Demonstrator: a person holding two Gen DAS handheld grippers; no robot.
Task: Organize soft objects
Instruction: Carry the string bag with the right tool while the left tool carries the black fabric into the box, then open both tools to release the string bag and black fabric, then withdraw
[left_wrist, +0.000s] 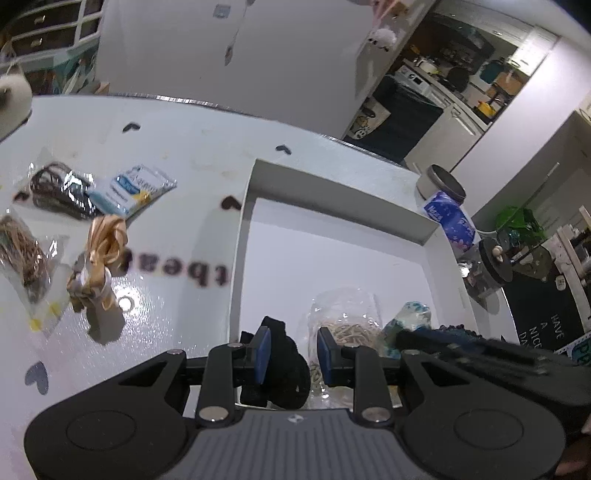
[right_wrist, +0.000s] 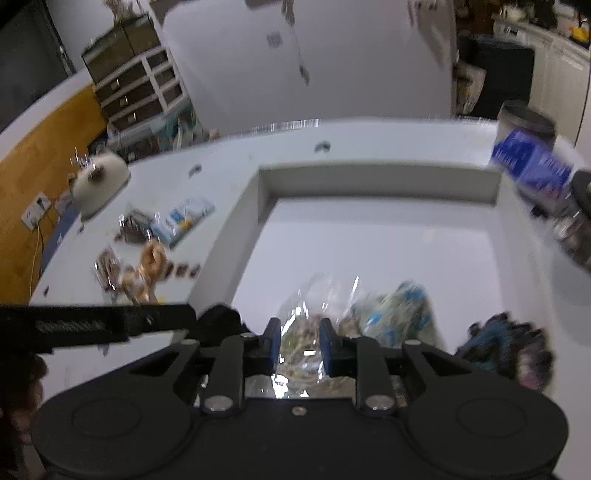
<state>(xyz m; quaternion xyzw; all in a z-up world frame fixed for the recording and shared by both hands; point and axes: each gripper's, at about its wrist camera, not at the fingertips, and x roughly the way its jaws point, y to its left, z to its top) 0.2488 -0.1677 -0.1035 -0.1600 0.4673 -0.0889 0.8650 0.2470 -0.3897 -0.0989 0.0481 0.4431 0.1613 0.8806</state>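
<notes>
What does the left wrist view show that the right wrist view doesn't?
Only the left wrist view: a letter board beyond the table's right edge, a green plant. Only the right wrist view: white drawer shelving, orange wall. Both: the white box, clear bag, gold ribbon outside it, black fabric at the left gripper.

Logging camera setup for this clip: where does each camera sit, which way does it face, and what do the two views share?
Left wrist: on the left gripper, looking along its open blue fingers into the white box, a black soft item between them; the right gripper's arm crosses at right.
Right wrist: on the right gripper, above a clear bag in the box; the left gripper's arm shows at left.
Shared: box, bag, gold ribbon, blue packet.
</notes>
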